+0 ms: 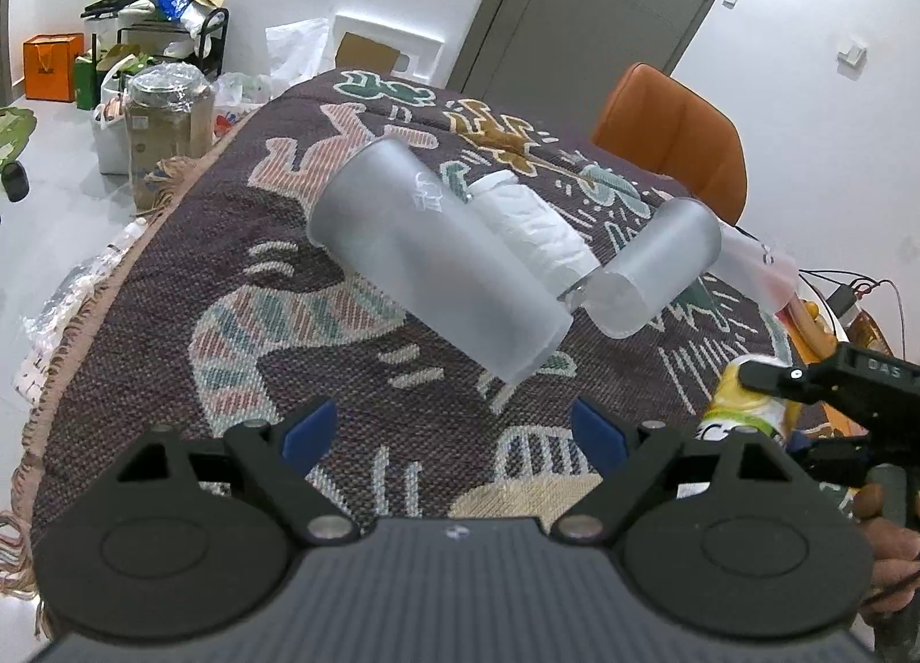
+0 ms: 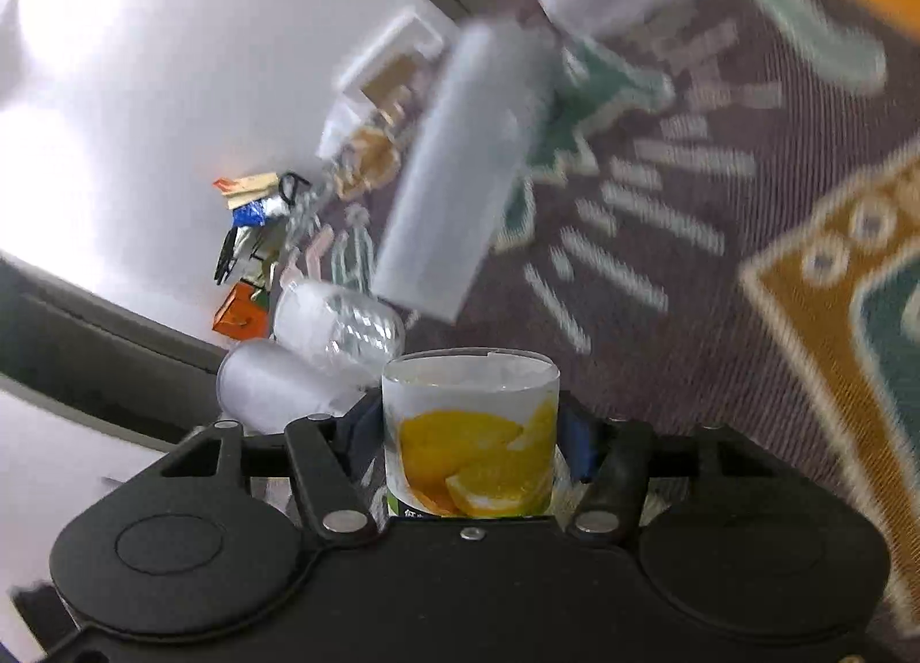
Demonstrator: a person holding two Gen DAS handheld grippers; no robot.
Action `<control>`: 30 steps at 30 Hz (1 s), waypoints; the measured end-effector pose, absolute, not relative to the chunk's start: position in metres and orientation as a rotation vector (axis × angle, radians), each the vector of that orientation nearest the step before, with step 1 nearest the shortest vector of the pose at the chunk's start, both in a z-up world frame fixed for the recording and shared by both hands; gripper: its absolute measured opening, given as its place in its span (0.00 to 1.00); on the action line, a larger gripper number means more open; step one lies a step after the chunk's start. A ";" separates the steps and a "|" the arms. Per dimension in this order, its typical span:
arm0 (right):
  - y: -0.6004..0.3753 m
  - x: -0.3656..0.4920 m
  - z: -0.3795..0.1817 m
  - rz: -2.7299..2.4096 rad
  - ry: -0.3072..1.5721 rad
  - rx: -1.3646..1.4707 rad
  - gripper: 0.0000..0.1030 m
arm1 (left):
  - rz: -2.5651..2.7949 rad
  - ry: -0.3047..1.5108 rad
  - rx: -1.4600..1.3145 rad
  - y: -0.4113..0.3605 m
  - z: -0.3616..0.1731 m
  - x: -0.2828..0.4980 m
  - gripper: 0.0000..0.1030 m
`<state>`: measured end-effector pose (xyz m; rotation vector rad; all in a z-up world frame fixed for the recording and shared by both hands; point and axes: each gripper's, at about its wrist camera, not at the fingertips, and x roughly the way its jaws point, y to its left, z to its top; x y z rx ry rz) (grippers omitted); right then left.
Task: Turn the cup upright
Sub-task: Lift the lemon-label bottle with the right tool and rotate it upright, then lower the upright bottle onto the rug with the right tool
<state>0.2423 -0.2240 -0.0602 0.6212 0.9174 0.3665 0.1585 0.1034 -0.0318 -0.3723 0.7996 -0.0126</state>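
My right gripper [image 2: 468, 433] is shut on a cup with a lemon print [image 2: 468, 433], gripping its sides; the view is tilted and blurred. The same cup [image 1: 747, 404] and the right gripper show at the right edge of the left wrist view. My left gripper [image 1: 454, 427] is open and empty, just short of a large frosted cup [image 1: 437, 255] lying on its side on the patterned tablecloth [image 1: 241, 283]. A smaller frosted cup [image 1: 655, 266] lies on its side to the right, with a white cup [image 1: 535, 226] lying between them.
An orange chair [image 1: 673, 134] stands at the table's far right. Cables and clutter sit at the right edge [image 1: 845, 289]. Boxes, bags and a rack [image 1: 155, 59] stand on the floor to the left. Two more clear cups [image 2: 322, 341] lie near the right gripper.
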 end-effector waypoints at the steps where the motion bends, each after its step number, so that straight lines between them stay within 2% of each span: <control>1: -0.224 0.239 -0.055 0.368 0.885 0.585 0.57 | -0.015 0.793 -0.370 0.102 -0.031 0.159 0.85; 12: -0.210 0.204 -0.011 0.346 0.563 0.242 0.57 | -0.038 0.748 -0.369 0.090 -0.023 0.152 0.85; 22: -0.177 0.179 -0.019 0.376 0.417 0.036 0.57 | 0.013 0.725 -0.414 0.098 -0.035 0.127 0.85; 28: -0.167 0.172 -0.037 0.405 0.415 0.002 0.58 | 0.046 0.720 -0.444 0.105 -0.047 0.110 0.85; 29: -0.165 0.169 -0.038 0.408 0.408 -0.003 0.59 | 0.051 0.719 -0.446 0.105 -0.048 0.108 0.85; 30: -0.165 0.167 -0.037 0.411 0.406 -0.009 0.66 | 0.054 0.720 -0.449 0.106 -0.049 0.106 0.85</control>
